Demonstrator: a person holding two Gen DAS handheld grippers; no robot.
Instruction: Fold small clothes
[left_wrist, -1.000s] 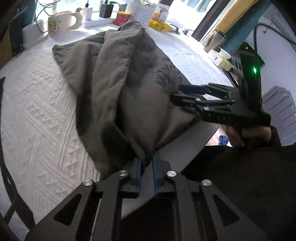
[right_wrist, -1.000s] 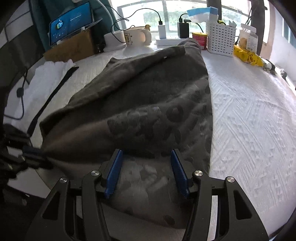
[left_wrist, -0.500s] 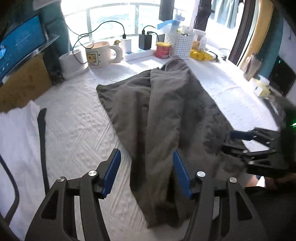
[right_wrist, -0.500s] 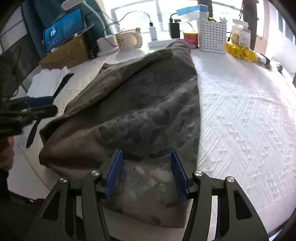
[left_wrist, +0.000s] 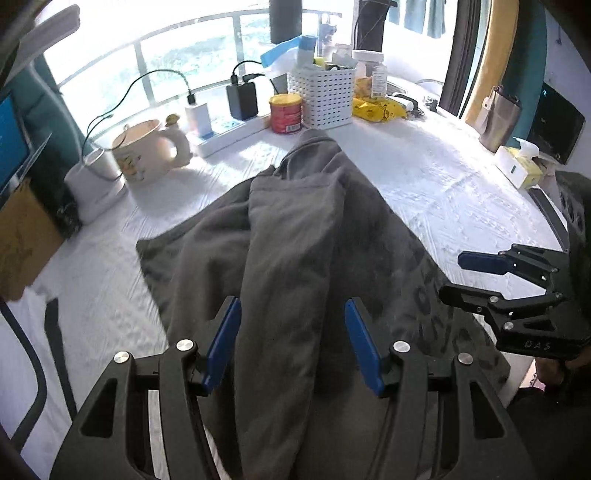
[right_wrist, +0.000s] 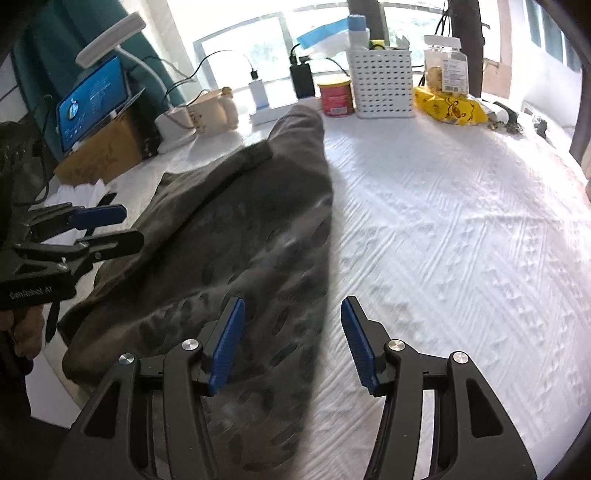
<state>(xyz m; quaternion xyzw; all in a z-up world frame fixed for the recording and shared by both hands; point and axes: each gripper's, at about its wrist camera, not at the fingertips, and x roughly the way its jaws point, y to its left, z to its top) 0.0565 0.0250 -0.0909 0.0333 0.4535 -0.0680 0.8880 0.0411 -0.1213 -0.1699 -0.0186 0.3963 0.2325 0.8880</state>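
We see a grey garment (left_wrist: 288, 258) lying lengthwise on a white textured table cover (left_wrist: 443, 192), folded along its length so one side overlaps the other, its narrow end pointing toward 12 o'clock and its wide end at the near edge at 6 o'clock. Our left gripper (left_wrist: 291, 339) hovers over the wide end with its blue pads (left_wrist: 225, 339) spread apart, the cloth lying below and between them but not pinched. Our right gripper (right_wrist: 291, 343) also stands open and holds nothing; the garment's right edge runs between its pads, with bare cover under the right one. In the left view the right gripper sits at 3 o'clock; in the right view the left one sits at 9 o'clock. Beyond the garment, at 12 o'clock, stand a red tin (left_wrist: 286, 117) and a white basket (left_wrist: 325, 99); a cream mug (left_wrist: 142, 157) stands at 10 o'clock.
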